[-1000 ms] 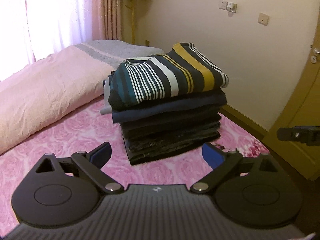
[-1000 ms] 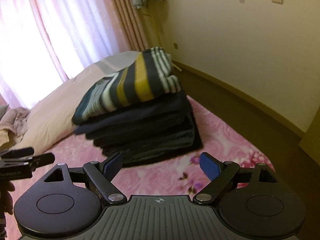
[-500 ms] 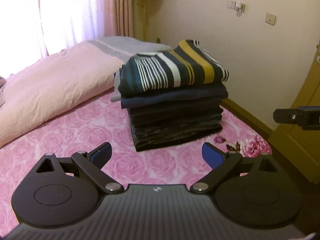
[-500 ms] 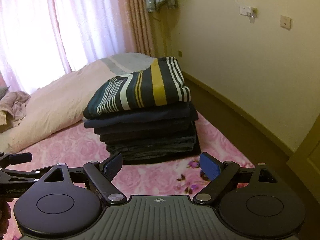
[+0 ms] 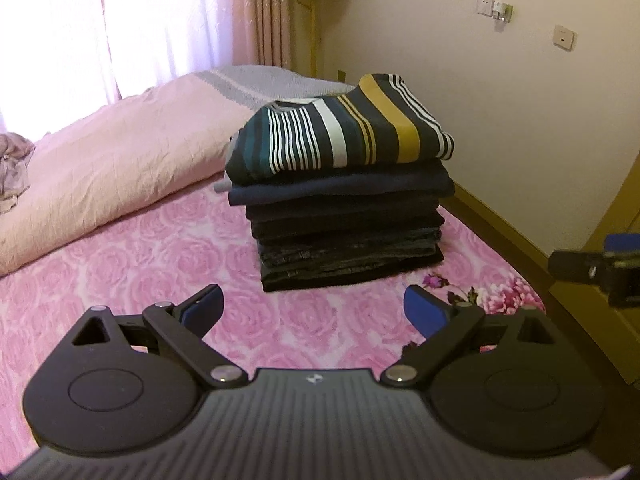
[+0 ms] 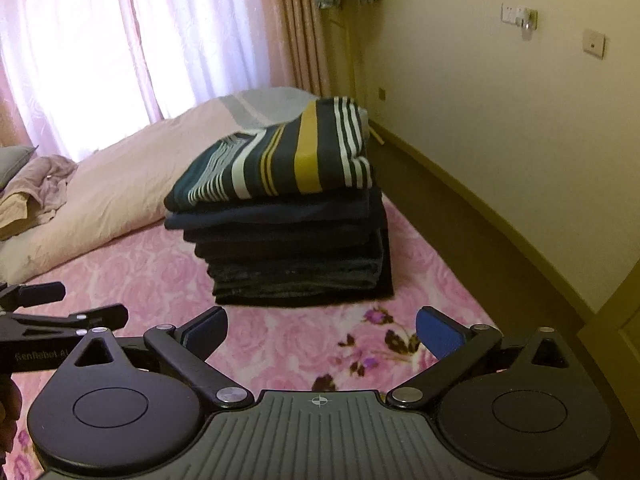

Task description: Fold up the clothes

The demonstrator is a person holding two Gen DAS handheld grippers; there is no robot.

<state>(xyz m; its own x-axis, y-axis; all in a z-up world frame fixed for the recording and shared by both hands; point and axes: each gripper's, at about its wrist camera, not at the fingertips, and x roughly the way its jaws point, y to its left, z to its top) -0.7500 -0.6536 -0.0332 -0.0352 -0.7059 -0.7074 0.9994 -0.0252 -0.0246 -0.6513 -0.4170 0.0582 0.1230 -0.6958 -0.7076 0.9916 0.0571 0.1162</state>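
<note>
A stack of folded dark clothes (image 5: 344,236) stands on the pink rose-patterned bed, topped by a striped sweater (image 5: 340,136) in navy, white and yellow. The stack also shows in the right wrist view (image 6: 292,256), with the sweater (image 6: 280,164) on top. My left gripper (image 5: 314,310) is open and empty, held back from the stack above the bedspread. My right gripper (image 6: 322,328) is open and empty, also short of the stack. Each gripper shows at the edge of the other's view.
A pink duvet (image 5: 112,168) lies along the left of the bed. Crumpled clothes (image 6: 44,184) lie at the far left. The bed's right edge drops to a floor strip by the wall (image 6: 500,120). A wooden door (image 5: 616,216) stands at the right.
Both grippers have drawn back from the stack and risen a little, so the stack looks smaller and farther. Both stay open and empty.
</note>
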